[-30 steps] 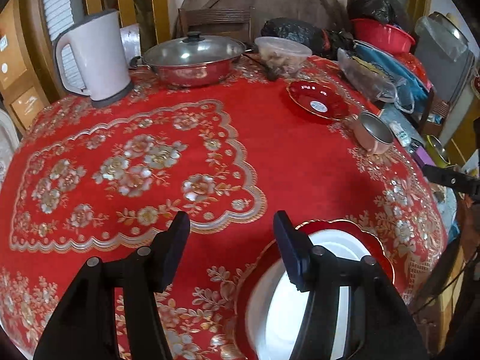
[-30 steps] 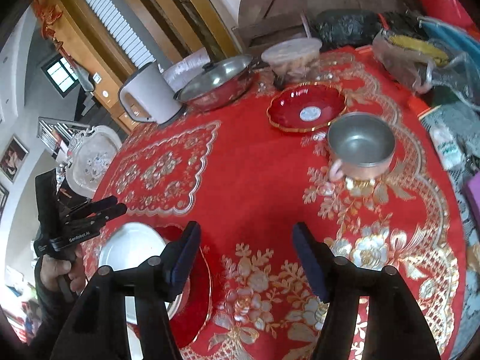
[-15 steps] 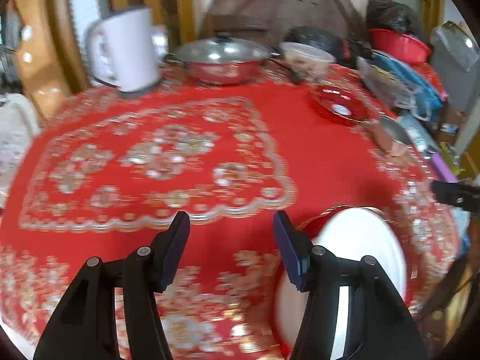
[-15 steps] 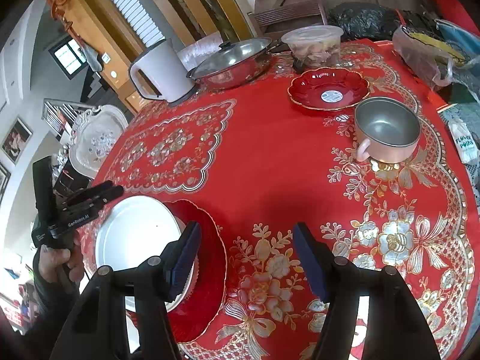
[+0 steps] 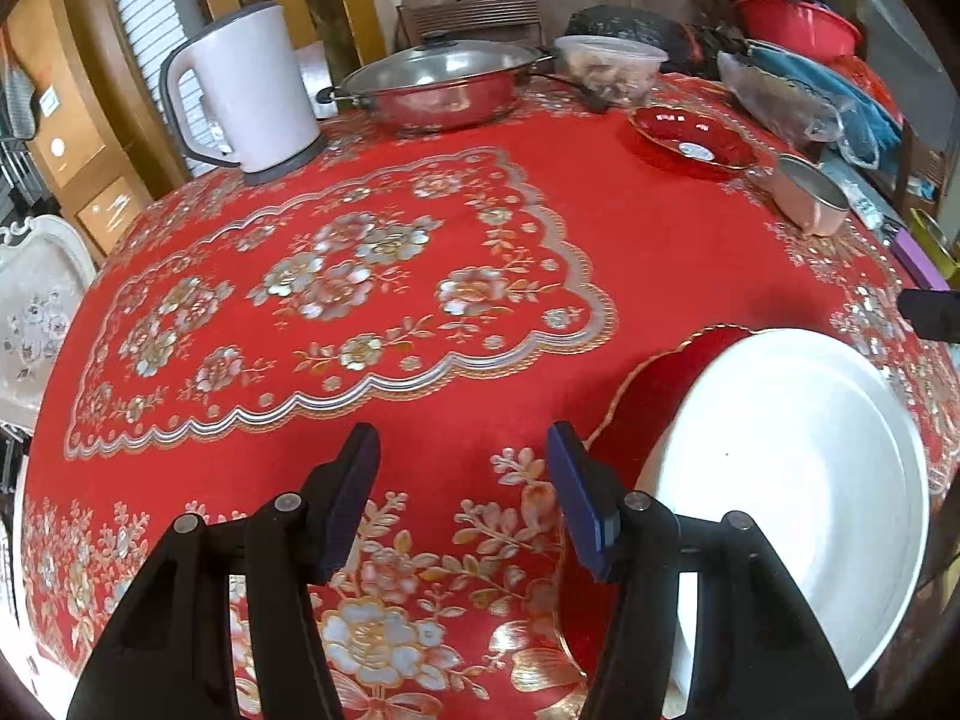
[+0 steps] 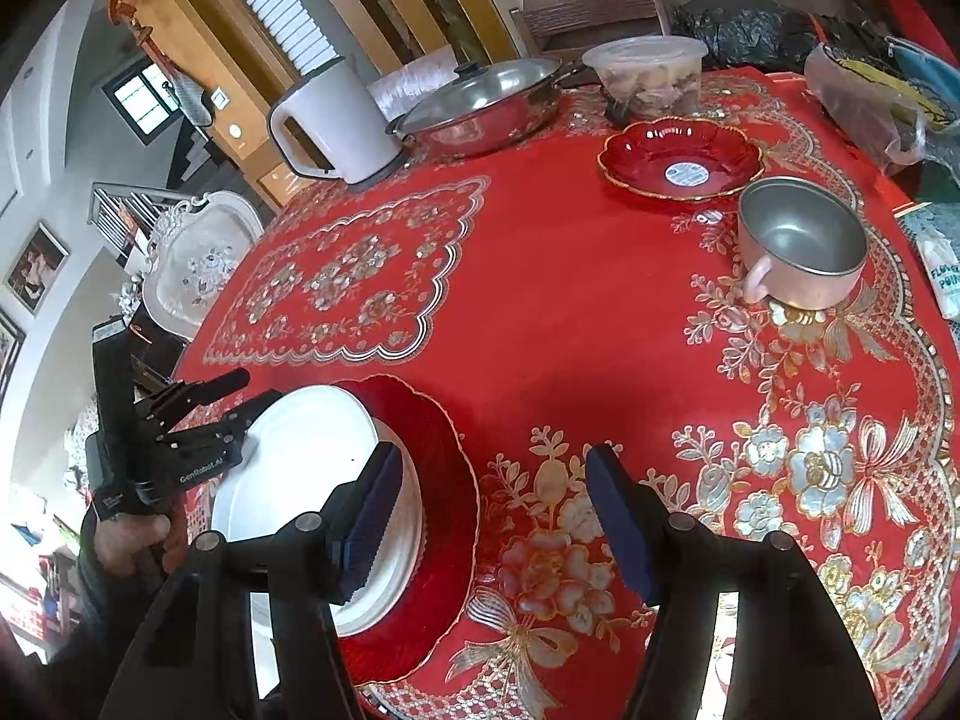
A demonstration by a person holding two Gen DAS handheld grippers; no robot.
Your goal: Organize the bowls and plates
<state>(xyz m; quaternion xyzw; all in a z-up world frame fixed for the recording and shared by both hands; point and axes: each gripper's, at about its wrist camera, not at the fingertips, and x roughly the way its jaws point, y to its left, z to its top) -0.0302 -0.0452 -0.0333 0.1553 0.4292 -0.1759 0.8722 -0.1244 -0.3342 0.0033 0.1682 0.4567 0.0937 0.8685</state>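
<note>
Round glossy white plate [image 5: 798, 474] lay flat on scalloped red plate [image 6: 432, 444], lower right; left gripper [image 5: 462, 492] and right gripper [image 6: 492, 516] both gaped empty.

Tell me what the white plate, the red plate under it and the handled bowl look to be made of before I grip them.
White plate: likely glazed ceramic or melamine; smooth, opaque, soft sheen.
Red plate: probably glass or clear plastic; translucent red, ribbed, gold scalloped rim.
Handled bowl: brushed metal inside, seemingly steel; matte pink shell and handle, likely plastic.
</note>
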